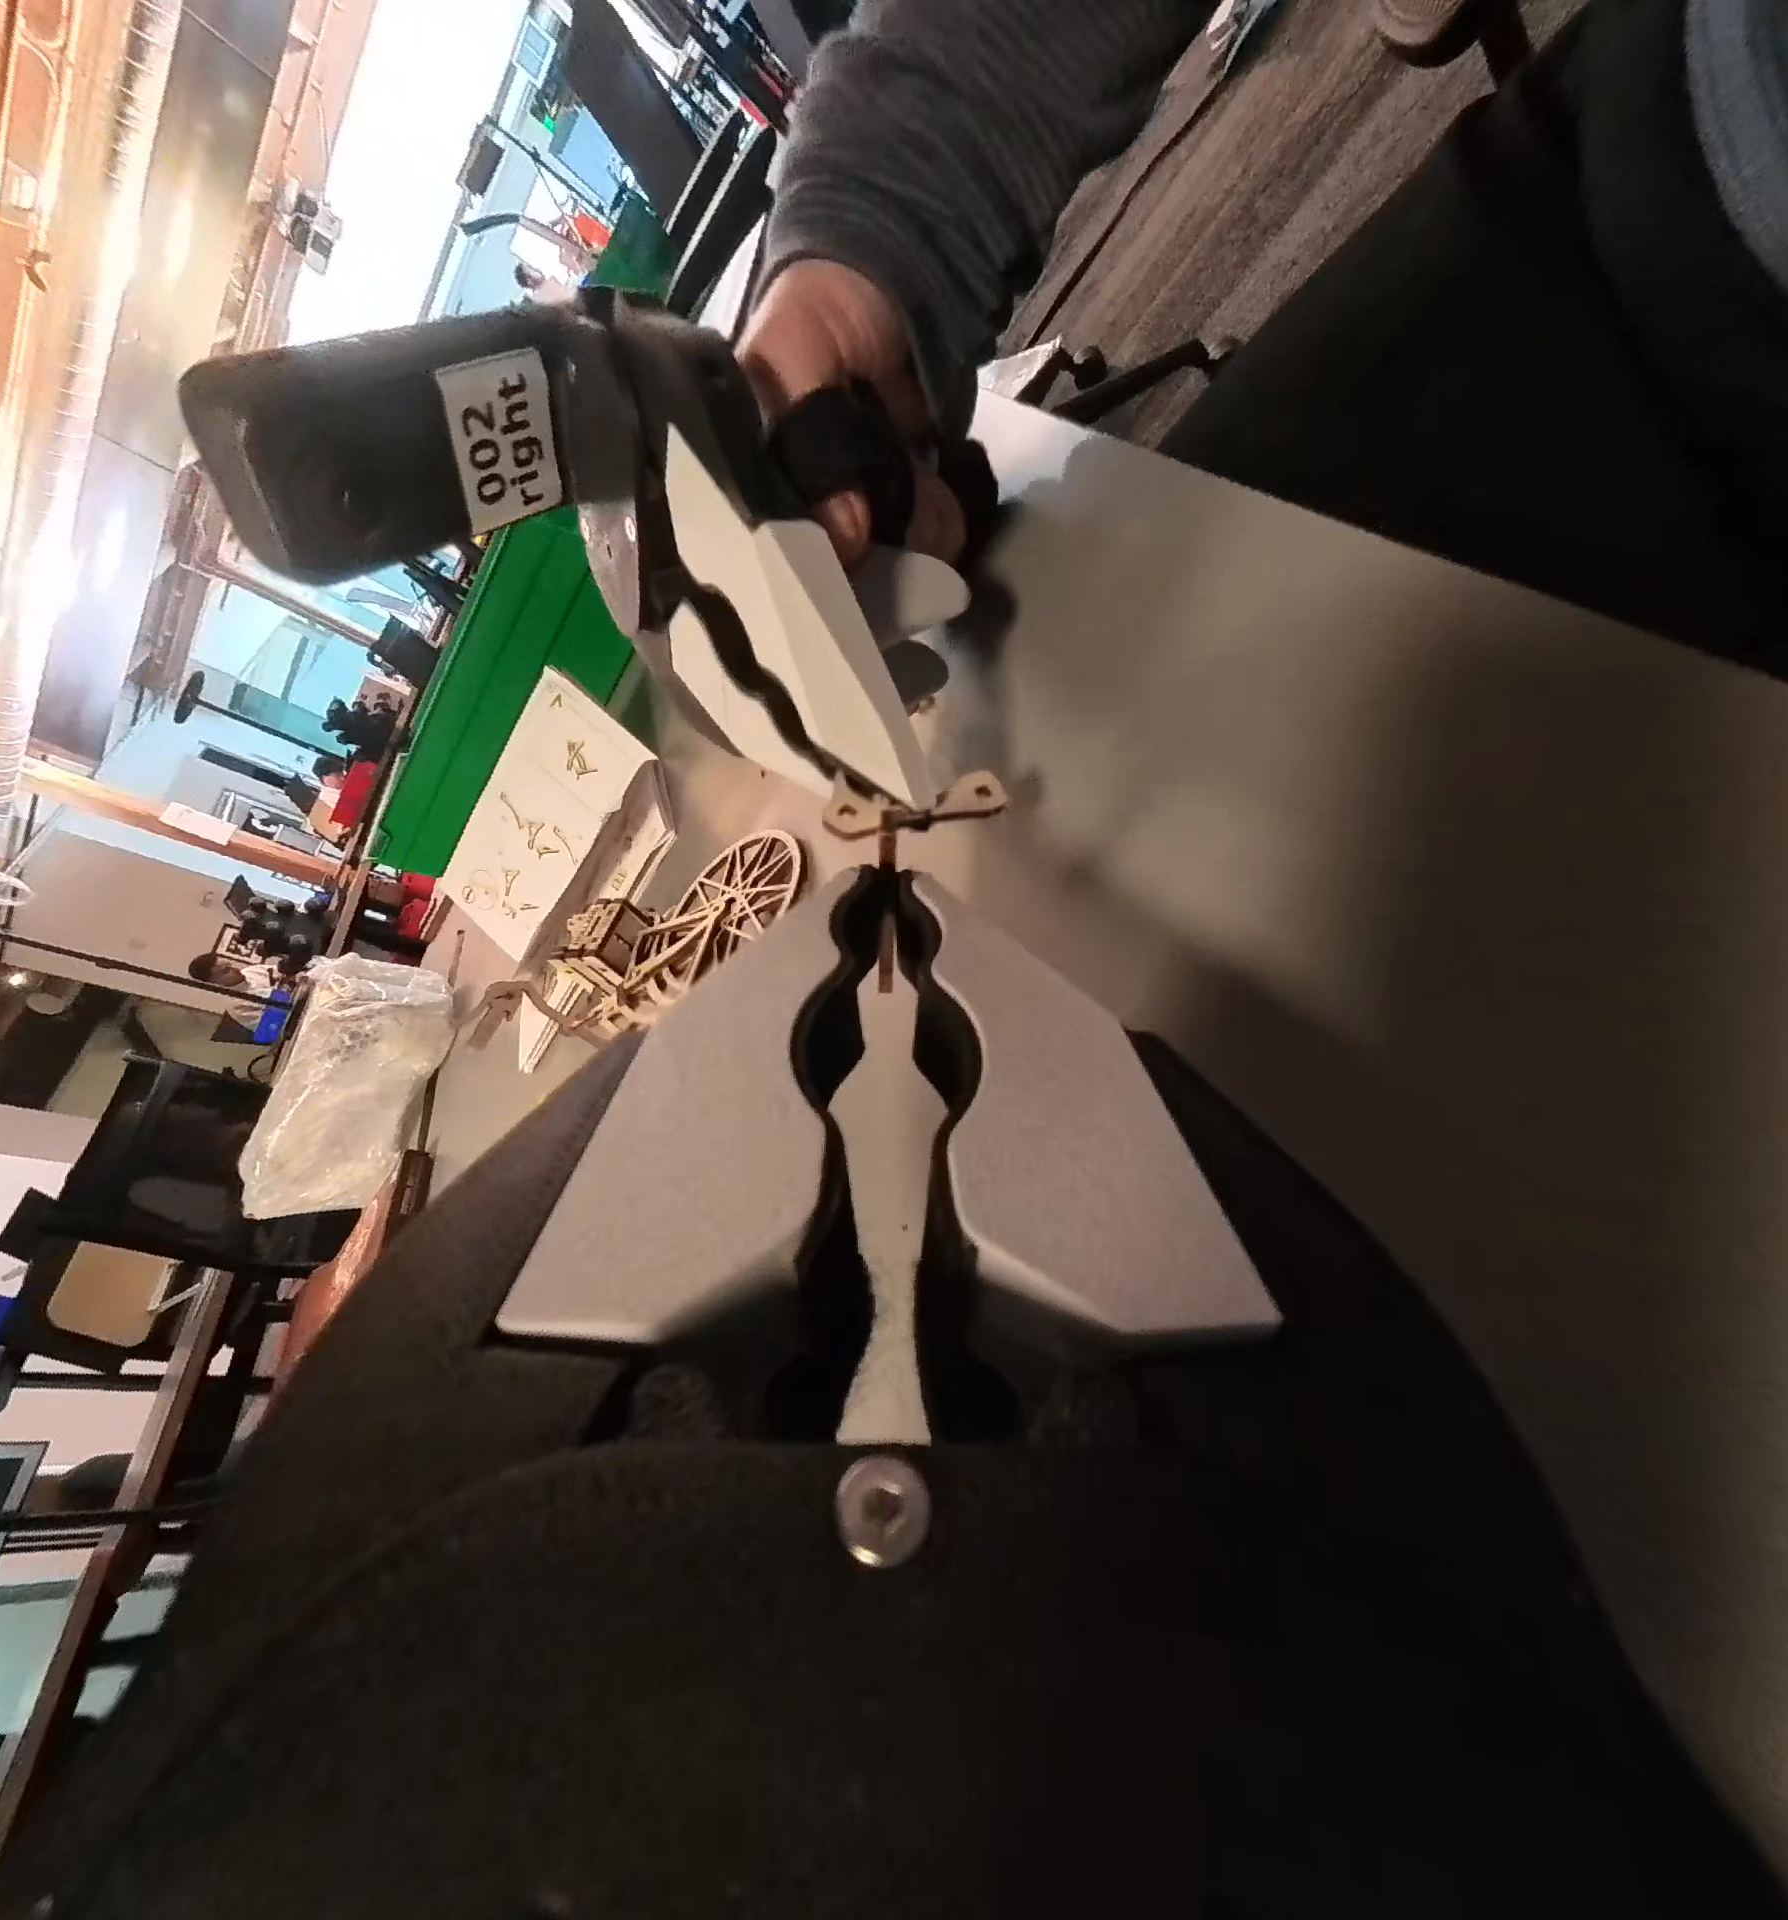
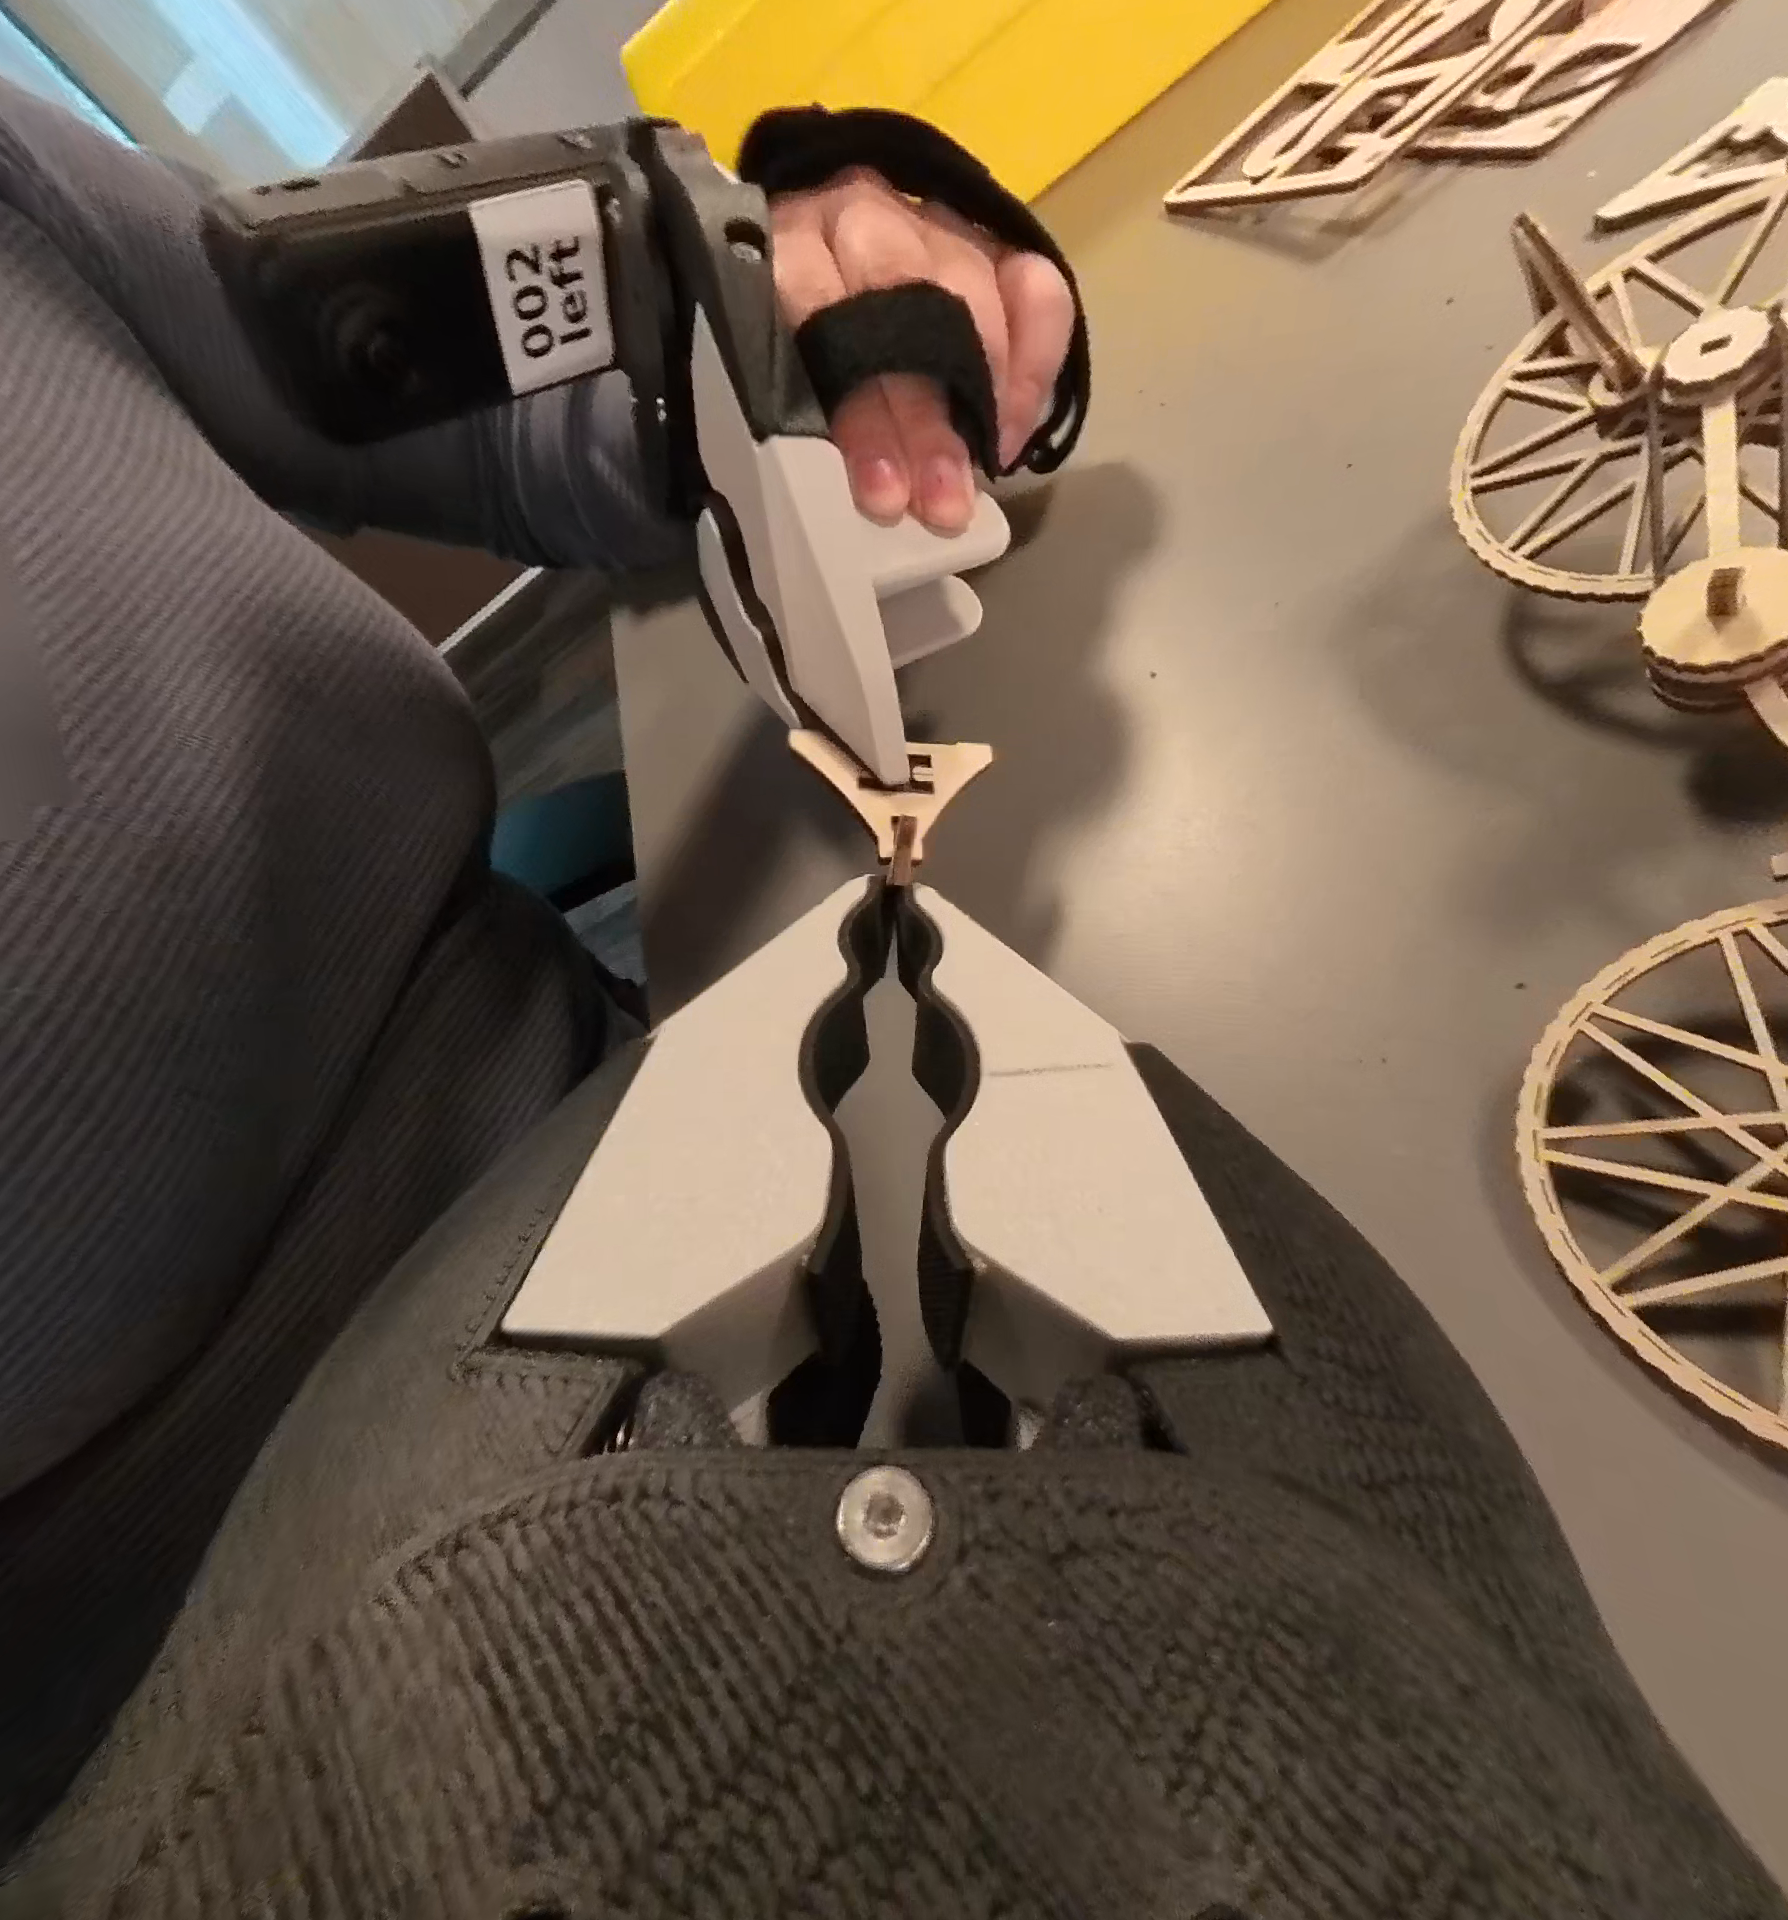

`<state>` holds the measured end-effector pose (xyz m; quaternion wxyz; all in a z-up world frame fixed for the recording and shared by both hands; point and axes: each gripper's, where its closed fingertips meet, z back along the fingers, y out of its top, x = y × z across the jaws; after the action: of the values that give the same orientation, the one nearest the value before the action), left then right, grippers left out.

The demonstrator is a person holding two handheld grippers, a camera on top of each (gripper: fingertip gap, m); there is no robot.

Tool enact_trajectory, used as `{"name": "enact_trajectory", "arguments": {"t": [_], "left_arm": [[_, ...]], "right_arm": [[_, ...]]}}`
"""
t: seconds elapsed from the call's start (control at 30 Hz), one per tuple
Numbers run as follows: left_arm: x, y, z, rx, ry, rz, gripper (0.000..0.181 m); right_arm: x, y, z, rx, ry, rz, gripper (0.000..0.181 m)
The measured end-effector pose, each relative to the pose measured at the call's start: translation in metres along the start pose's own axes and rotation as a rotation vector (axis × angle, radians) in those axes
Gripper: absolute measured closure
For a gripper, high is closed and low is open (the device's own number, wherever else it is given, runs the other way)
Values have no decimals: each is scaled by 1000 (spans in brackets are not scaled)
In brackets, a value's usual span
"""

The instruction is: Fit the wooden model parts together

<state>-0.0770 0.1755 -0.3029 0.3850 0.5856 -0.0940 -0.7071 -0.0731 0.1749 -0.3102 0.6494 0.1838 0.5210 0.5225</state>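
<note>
Pale laser-cut wood is the centre of both views: two small flat parts meet at right angles in mid-air above a grey tabletop point(image 2: 1285, 727), close to its near edge. The left gripper point(image 1: 885, 883) is closed to a narrow gap and pinches a triangular wooden piece point(image 2: 890, 792), which its own camera sees edge-on as a thin strip between the fingertips. The right gripper point(image 2: 892, 885) is also nearly closed and pinches a winged wooden piece point(image 1: 963, 802); from its own camera only a small tab of that piece shows at its tips. The two parts touch where they cross, and the tips of the two grippers sit just beside each other, one on each side of the joint. How deep one part sits in the other cannot be told.

Each gripper has grey fingers with wavy black pads and a black body, and a hand point(image 2: 931, 343) wearing black straps holds each one. A grey ribbed sleeve point(image 2: 194, 727) fills the left of the right wrist view.

Farther along the tabletop lie a spoked wooden wheel point(image 2: 1700, 1247), a partly built wooden model point(image 2: 1721, 436) with wheels, and a cut-out wooden sheet point(image 2: 1389, 94) beside a yellow box point(image 2: 921, 73). The left wrist view also shows a printed sheet of drawings point(image 1: 547, 810), a green box point(image 1: 516, 675) and a crumpled clear plastic bag point(image 1: 350, 1081).
</note>
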Motion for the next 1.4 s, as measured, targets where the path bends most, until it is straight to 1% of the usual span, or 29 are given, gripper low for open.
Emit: {"name": "enact_trajectory", "arguments": {"t": [0.17, 0.27, 0.37, 0.43, 0.53, 0.57, 0.73, 0.87, 0.97, 1.07, 1.3, 1.4], "left_arm": [[-1, 10, 2, 42, 7, 3, 181], [-3, 10, 2, 31, 21, -2, 181], [-7, 9, 2, 32, 27, 34, 181], [-10, 13, 3, 59, 41, 42, 181], [-12, 17, 5, 89, 58, 35, 180], [-12, 17, 5, 88, 68, 16, 180], [-11, 10, 2, 23, 101, -69, 180], [-11, -1, 0, -71, 107, -137, 181], [-11, -10, -2, -150, 103, -145, 181], [-5, -17, -4, -211, 75, -159, 181], [0, -35, -10, -342, 66, -120, 181], [-2, -39, -10, -361, 73, -62, 181]], "right_arm": [[-10, 2, 3, 22, 65, 30, 181], [-5, 4, 2, 32, 30, 25, 181], [-3, 7, 3, 56, 1, 25, 181], [-8, 11, 5, 93, 35, 27, 181], [-23, 16, 8, 146, 132, 41, 181], [-25, 17, 7, 151, 147, 44, 181], [-23, 17, 2, 137, 119, 50, 181], [-13, 14, -3, 104, 20, 49, 181], [-3, 13, -3, 104, -69, 18, 181], [6, 6, -5, 65, -170, 4, 181], [25, -2, -6, 43, -388, -94, 181], [31, 0, -6, 80, -442, -150, 181]]}}
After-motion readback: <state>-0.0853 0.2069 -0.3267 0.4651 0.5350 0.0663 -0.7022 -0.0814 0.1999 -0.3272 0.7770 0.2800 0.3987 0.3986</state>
